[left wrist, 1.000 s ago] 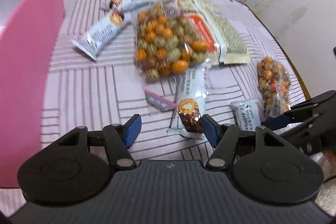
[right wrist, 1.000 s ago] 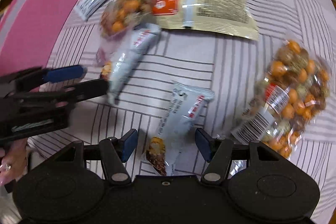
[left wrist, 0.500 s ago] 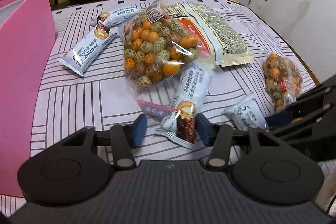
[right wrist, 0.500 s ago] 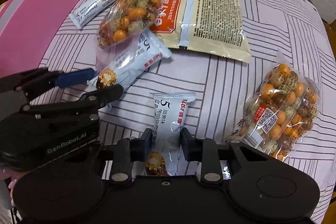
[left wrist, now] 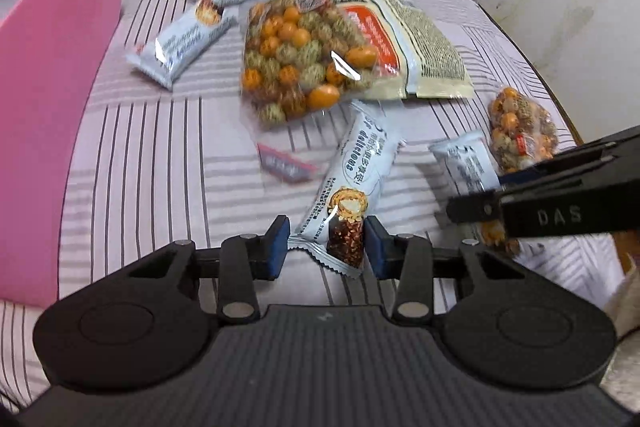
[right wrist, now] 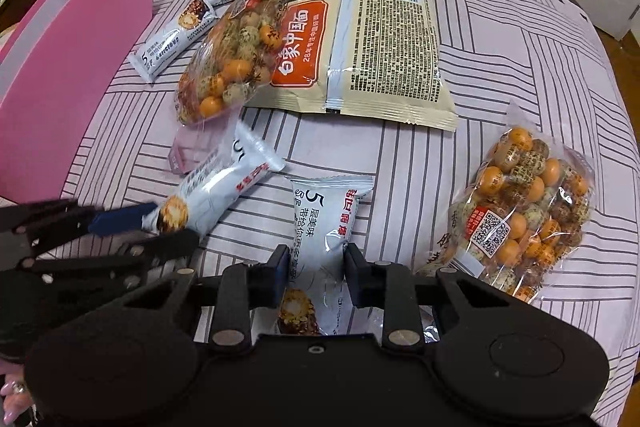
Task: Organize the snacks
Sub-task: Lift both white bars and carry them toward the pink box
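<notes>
My left tool (left wrist: 326, 247) pointed steeply down at the striped counter (left wrist: 152, 155), and its blue pads had just been closing in on the near end of a white wafer bar (left wrist: 352, 187). That bar lay tilted away from me, its picture end between the pads; the right pad touched the wrapper, while on the left side I could not tell whether the pad pressed it or stood just beside it. The far end of the bar reached up to a clear bag of orange and speckled coated nuts (left wrist: 304, 59), which overlapped a beige noodle packet (left wrist: 424, 43).

My right tool (right wrist: 314, 267) was pinched shut on a second white wafer bar (right wrist: 326, 223), gripping it across its middle, with the picture end tucked under the tool body and the top end pointing away over the counter. From this side the left tool (right wrist: 152, 223) showed at the lower left with the first bar (right wrist: 216, 195) at its tips.

Just to the right of the held bar sat a smaller bag of coated nuts (right wrist: 524, 219). Two more wafer bars (right wrist: 180, 35) lay at the far left, near the pink box (right wrist: 68, 67) that stood along the left edge of the counter.
</notes>
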Demonstrator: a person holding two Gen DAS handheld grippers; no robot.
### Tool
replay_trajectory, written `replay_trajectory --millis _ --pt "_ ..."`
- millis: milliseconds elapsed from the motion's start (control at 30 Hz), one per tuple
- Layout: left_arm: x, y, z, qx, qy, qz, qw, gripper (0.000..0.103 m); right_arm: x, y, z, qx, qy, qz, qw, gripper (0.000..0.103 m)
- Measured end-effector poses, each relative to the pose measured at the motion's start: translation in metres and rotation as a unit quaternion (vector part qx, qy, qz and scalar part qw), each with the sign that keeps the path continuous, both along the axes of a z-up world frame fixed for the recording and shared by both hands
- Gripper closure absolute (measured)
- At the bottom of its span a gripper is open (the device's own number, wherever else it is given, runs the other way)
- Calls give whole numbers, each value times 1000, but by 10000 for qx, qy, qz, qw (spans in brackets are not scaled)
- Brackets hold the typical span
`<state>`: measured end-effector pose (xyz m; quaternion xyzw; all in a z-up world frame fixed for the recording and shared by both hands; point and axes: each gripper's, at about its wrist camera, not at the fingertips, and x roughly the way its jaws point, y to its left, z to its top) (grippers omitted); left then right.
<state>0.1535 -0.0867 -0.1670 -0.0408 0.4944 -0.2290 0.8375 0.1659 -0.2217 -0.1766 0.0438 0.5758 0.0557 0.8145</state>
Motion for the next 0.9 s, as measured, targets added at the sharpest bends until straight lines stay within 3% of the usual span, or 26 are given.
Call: replay_trajectory --millis 167,300,500,633,767,900 --pt "-6 -2 2 72 14 -96 9999 61 1 0 0 5 10 16 10000 70" --pt "-7 -14 1 290 -386 -249 9985 53 3 1 -2 51 29 -36 10000 70" --pt "-11 -31 -5 647 -937 -530 9921 53 3 -2 -2 116 61 -41 9999 70" --pt "-15 -36 -4 818 -1078 -683 9884 72 2 -1 -1 142 65 -6 9999 70" --pt "-12 -30 -1 562 -751 -654 9934 75 0 3 -1 190 129 116 9997 69" --pt "-17 -26 3 571 -594 -629 9946 75 -3 11 -1 245 158 299 9991 69"
